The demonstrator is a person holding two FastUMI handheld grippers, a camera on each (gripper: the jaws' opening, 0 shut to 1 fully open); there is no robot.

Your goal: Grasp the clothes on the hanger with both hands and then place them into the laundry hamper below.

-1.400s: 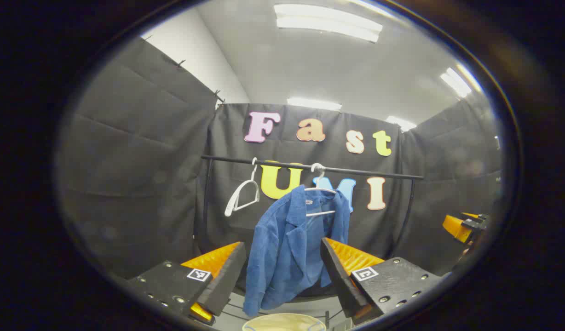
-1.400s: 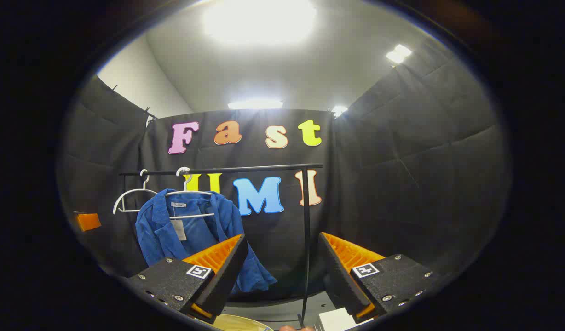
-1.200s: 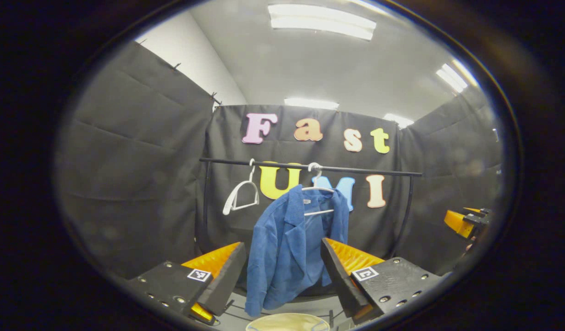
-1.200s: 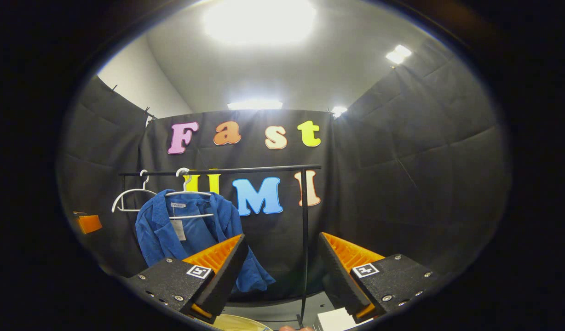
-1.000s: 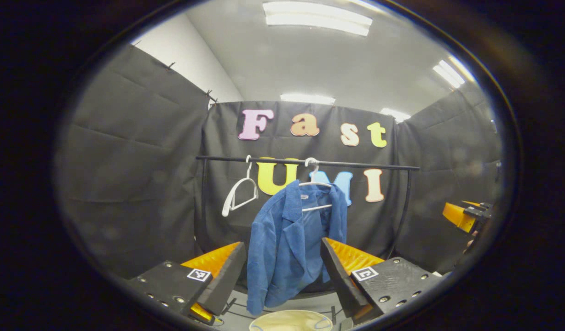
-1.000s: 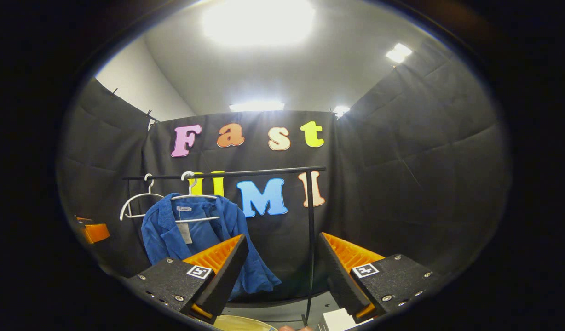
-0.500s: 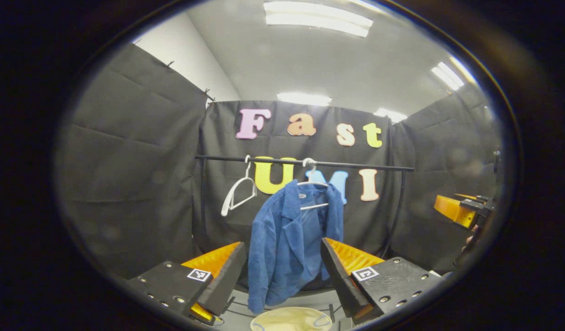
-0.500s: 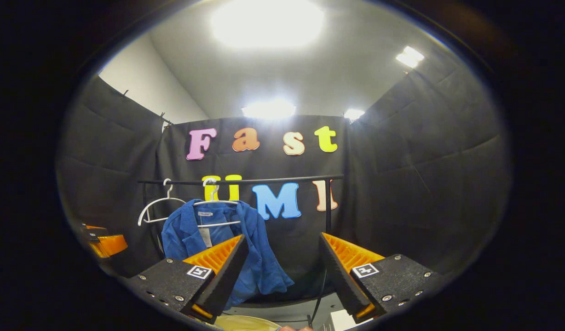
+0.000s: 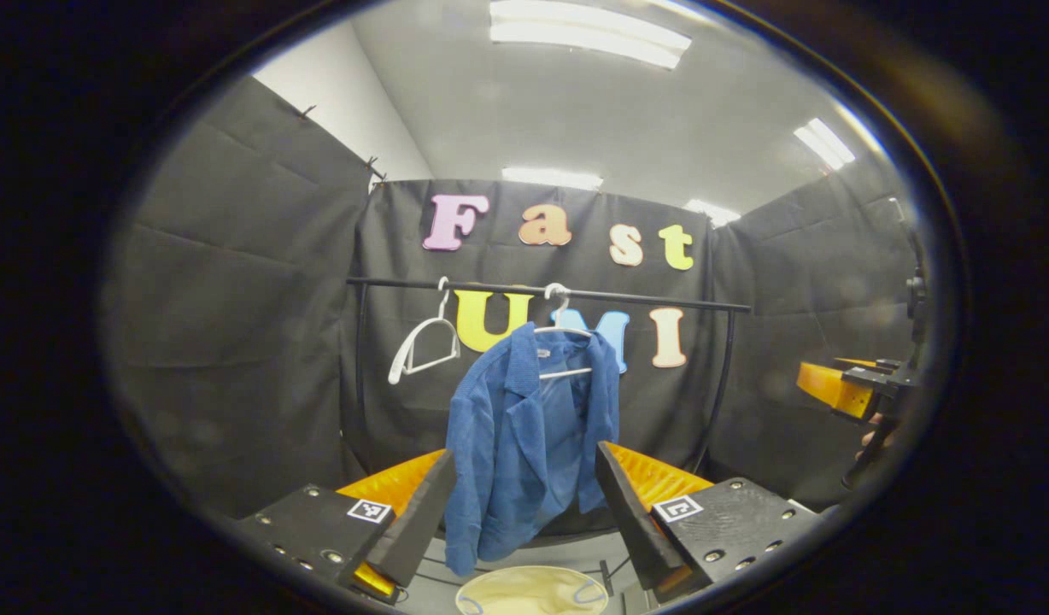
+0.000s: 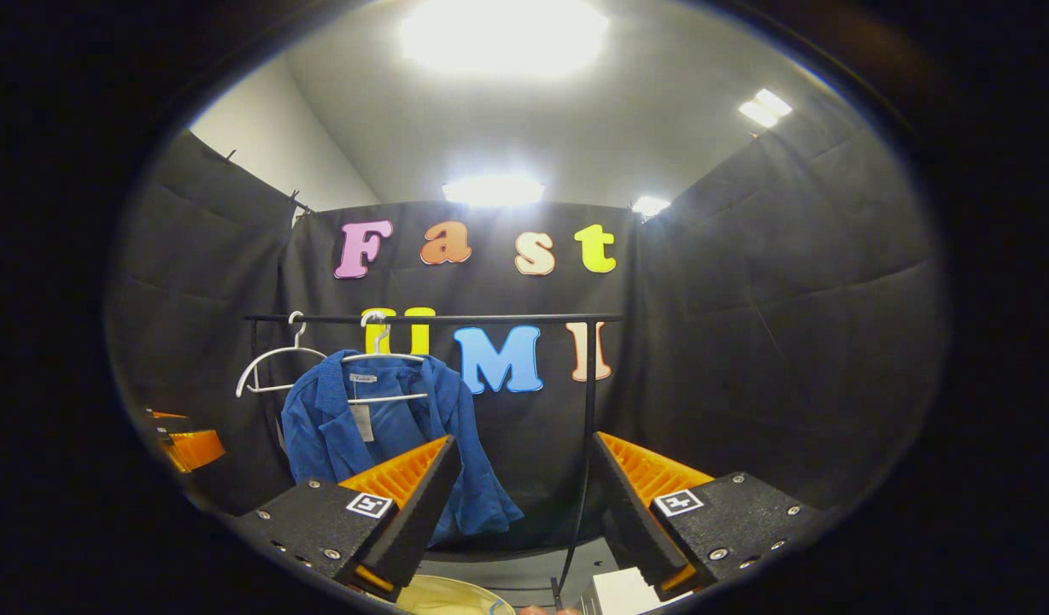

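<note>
Along the back of the booth a black clothes rail (image 9: 542, 295) runs across on two uprights, and a blue jacket (image 9: 524, 444) hangs from it on a white hanger (image 9: 563, 337), near the middle of the bar in the left gripper view and toward the bar's left end (image 10: 319, 318) in the right gripper view. The jacket (image 10: 379, 436) shows its open front and a neck tag in the right gripper view, while the left gripper view takes it more from the side, one lapel folded forward. Below it, at the bottom edge, sits the pale round rim of the laundry hamper (image 9: 533, 589), directly under the jacket's hem. A second, bare white hanger (image 9: 424, 346) hangs toward the rail's left end. The left gripper (image 9: 520, 465) has its fingers spread wide with nothing between them, well short of the jacket. The right gripper (image 10: 524, 448) is likewise spread and empty; it also shows at the right edge of the left gripper view, while the left gripper appears at the left edge of the right gripper view.
</note>
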